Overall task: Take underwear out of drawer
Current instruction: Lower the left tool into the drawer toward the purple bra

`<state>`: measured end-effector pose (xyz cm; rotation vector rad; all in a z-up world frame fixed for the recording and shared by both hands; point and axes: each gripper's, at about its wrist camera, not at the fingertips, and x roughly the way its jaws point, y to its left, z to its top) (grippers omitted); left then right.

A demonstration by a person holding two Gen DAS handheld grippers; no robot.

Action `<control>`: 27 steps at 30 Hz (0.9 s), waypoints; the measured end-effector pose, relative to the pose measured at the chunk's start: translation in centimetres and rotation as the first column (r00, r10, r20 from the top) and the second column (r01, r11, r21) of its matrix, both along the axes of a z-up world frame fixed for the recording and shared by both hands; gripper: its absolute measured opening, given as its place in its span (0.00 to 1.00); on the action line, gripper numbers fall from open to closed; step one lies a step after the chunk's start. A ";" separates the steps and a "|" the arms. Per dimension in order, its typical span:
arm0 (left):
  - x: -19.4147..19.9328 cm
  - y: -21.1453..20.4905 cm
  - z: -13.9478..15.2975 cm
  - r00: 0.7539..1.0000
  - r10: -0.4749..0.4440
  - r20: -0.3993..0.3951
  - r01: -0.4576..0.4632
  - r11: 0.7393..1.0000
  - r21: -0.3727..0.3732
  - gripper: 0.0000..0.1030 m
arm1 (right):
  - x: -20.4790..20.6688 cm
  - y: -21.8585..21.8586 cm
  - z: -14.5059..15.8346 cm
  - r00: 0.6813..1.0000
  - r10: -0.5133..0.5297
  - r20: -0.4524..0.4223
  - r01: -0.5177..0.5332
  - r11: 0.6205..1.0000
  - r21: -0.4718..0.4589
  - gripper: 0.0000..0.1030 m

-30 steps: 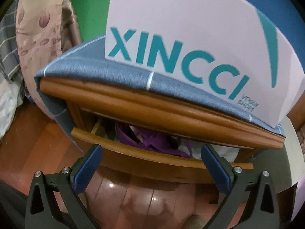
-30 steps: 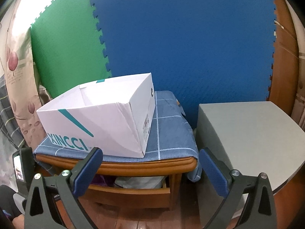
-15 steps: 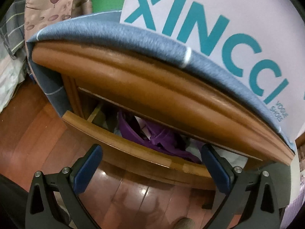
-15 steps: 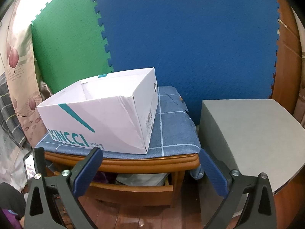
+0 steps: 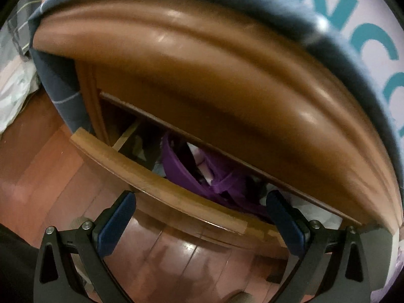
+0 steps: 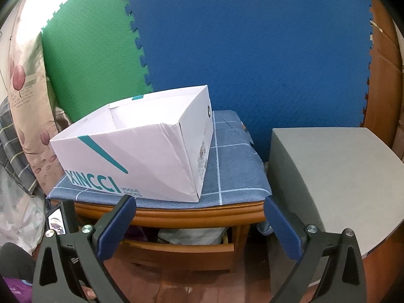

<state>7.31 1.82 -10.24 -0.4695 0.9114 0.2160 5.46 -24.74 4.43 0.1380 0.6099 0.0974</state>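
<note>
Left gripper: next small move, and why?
Probably ease the left gripper forward and down into the drawer gap, onto the purple underwear. Its jaws stand open and empty, just short of the drawer front, and the purple fabric lies bunched right behind that edge.

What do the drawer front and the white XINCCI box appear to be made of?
Drawer front: apparently wood with a glossy varnish; it is orange-brown and reflects light. White box: likely matte printed cardboard, judging by its creased side panel and folded corners.
</note>
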 end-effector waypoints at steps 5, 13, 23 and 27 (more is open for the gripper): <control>0.4 1.0 -1.1 0.999 0.053 -0.014 -0.053 0.998 -0.030 0.99 | 0.1 0.1 -0.1 1.000 0.004 -0.007 -0.004 1.000 0.005 1.00; 1.1 2.4 -2.4 0.992 0.119 -0.038 -0.122 0.990 -0.072 0.99 | 0.2 0.2 -0.2 1.000 0.007 -0.017 -0.007 1.000 0.007 1.00; 0.6 3.7 -1.9 0.988 0.156 -0.013 -0.157 0.983 -0.100 1.00 | 0.3 0.2 -0.2 1.000 0.012 -0.022 -0.012 1.000 0.013 1.00; 0.6 4.1 -2.1 0.989 0.148 -0.019 -0.149 0.982 -0.120 1.00 | 0.3 0.2 -0.3 0.999 0.017 -0.027 -0.017 1.000 0.012 1.00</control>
